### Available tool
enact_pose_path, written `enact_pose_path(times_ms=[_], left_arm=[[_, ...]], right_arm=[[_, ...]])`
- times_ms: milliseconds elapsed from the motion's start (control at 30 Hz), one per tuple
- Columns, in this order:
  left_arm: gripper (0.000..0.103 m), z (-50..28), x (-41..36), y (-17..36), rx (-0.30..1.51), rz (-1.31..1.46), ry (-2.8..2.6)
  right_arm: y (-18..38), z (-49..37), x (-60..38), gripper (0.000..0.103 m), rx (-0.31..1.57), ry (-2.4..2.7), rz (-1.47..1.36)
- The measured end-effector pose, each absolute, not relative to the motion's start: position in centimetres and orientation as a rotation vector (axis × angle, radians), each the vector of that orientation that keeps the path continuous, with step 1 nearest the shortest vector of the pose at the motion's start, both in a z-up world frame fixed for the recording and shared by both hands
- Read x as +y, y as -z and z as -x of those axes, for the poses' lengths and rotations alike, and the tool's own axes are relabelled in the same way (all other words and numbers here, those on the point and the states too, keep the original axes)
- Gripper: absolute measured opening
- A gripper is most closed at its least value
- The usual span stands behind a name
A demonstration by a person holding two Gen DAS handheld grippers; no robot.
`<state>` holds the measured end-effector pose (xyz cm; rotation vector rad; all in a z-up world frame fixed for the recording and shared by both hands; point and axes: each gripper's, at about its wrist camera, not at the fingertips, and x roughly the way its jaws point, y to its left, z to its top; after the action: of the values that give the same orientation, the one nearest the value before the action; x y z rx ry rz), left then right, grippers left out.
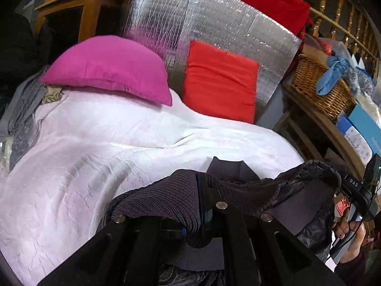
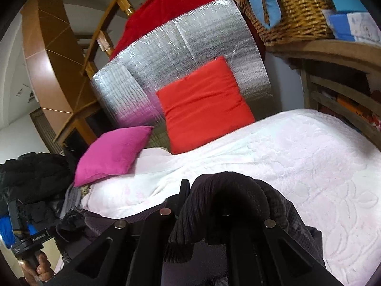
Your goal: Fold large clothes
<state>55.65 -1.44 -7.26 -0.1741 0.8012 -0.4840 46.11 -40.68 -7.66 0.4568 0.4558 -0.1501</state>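
Observation:
A dark grey-purple garment with ribbed knit edges (image 1: 171,195) hangs between both grippers above the near end of a bed with a white embossed cover (image 1: 95,147). My left gripper (image 1: 202,186) is shut on one ribbed edge, which drapes over its fingers. My right gripper (image 2: 202,190) is shut on another ribbed part (image 2: 226,190) that folds over its fingers. The right gripper also shows at the right edge of the left wrist view (image 1: 352,188), the left gripper at the lower left of the right wrist view (image 2: 28,238).
A magenta pillow (image 1: 107,69) and a red pillow (image 1: 221,81) lie at the head of the bed against a silver foil panel (image 1: 214,19). A wicker basket (image 1: 319,83) stands on a wooden shelf to the right. Dark clothes (image 2: 31,174) are piled left of the bed.

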Motion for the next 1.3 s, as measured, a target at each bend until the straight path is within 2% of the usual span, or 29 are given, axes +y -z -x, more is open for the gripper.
enact_pose_path(times_ms=[567,900,967,1000,1033,1067,1100,1133,1200,1267,1300], left_arm=[[0.009,-62.7,-3.8,15.6,0.951,0.223,0.445],[0.015,-63.4,-2.8,16.0,1.031,0.354,0.506],[0.019,-63.5,-2.4,15.7,1.054,0.408,0.526],[0.025,-63.4,-2.1,15.4,1.063,0.428,0.533],[0.041,-63.1,-1.9,15.1,1.061,0.433,0.534],[0.052,-62.8,-1.7,14.4,1.043,0.432,0.528],[0.070,-62.4,-1.4,13.8,1.012,0.429,0.518],[0.079,-61.7,-0.9,12.8,0.960,0.424,0.499],[0.084,-60.9,-0.1,11.5,0.910,0.434,0.488],[0.084,-60.5,0.8,10.9,0.921,0.475,0.492],[0.084,-60.2,1.4,10.8,0.931,0.502,0.493]], right_arm=[[16.1,-53.7,-45.0,0.009,0.646,0.209,-0.643],[16.3,-52.9,-46.4,0.016,0.693,0.132,-0.763],[15.7,-52.5,-46.3,0.016,0.715,0.119,-0.748],[15.5,-52.4,-46.3,0.016,0.715,0.114,-0.747],[15.1,-52.0,-46.3,0.016,0.715,0.105,-0.746],[14.7,-51.8,-46.2,0.017,0.718,0.099,-0.741],[14.4,-51.6,-46.1,0.018,0.723,0.094,-0.731],[14.0,-51.4,-45.9,0.021,0.728,0.086,-0.716],[13.2,-51.0,-45.6,0.028,0.735,0.074,-0.696],[12.4,-50.3,-45.4,0.036,0.733,0.061,-0.692],[12.1,-49.9,-45.4,0.052,0.719,0.053,-0.696]])
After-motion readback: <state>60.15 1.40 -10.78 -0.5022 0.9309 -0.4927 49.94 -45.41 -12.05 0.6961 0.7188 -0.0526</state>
